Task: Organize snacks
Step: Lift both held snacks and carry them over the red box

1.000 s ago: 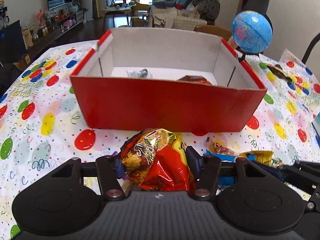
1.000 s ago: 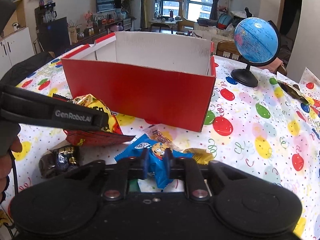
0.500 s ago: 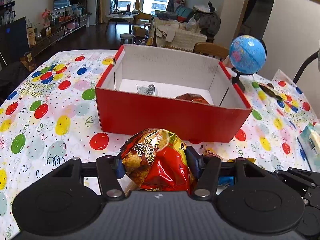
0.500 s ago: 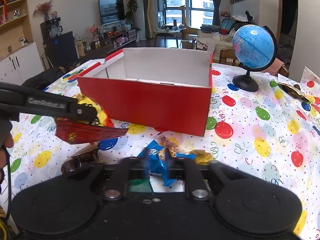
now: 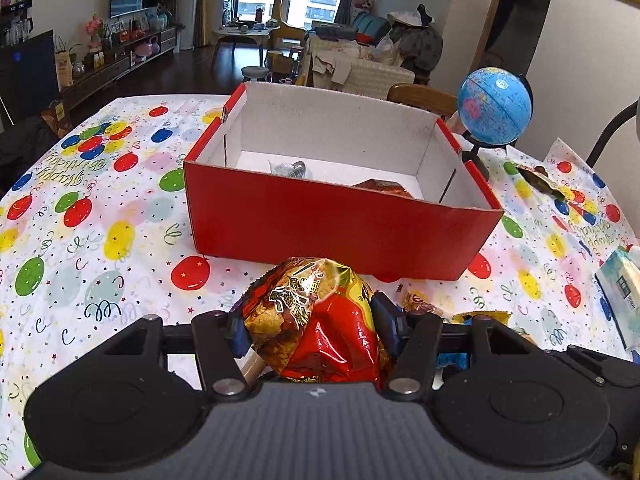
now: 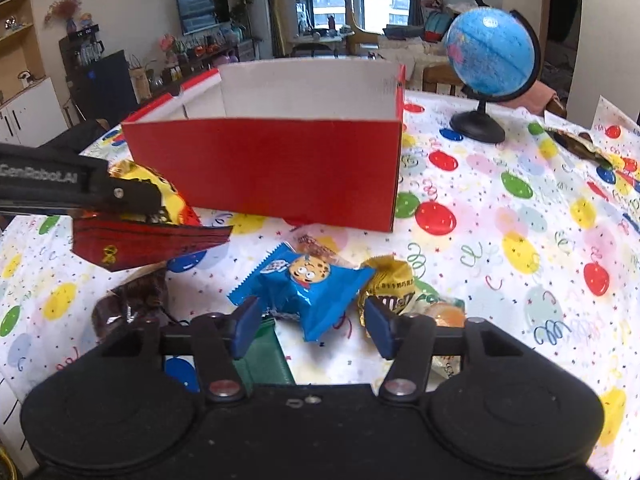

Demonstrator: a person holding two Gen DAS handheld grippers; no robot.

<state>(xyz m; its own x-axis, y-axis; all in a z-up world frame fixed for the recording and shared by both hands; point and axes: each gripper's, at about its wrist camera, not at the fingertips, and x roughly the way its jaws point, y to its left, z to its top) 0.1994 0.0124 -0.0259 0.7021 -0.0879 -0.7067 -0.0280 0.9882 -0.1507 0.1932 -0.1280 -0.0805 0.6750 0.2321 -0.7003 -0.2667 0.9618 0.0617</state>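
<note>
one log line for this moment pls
left gripper: shut on red-gold snack bag | right gripper: jaws just opened, blue cookie packet loose between | red box: ahead

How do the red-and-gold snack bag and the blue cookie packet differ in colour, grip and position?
The red-and-gold snack bag is clamped in the left gripper above the tablecloth; the blue cookie packet lies on it between the right gripper's just-opened jaws, unpressed. The bag looks bulkier. Both are outside the red box.

One box, one globe, two tongs.
</note>
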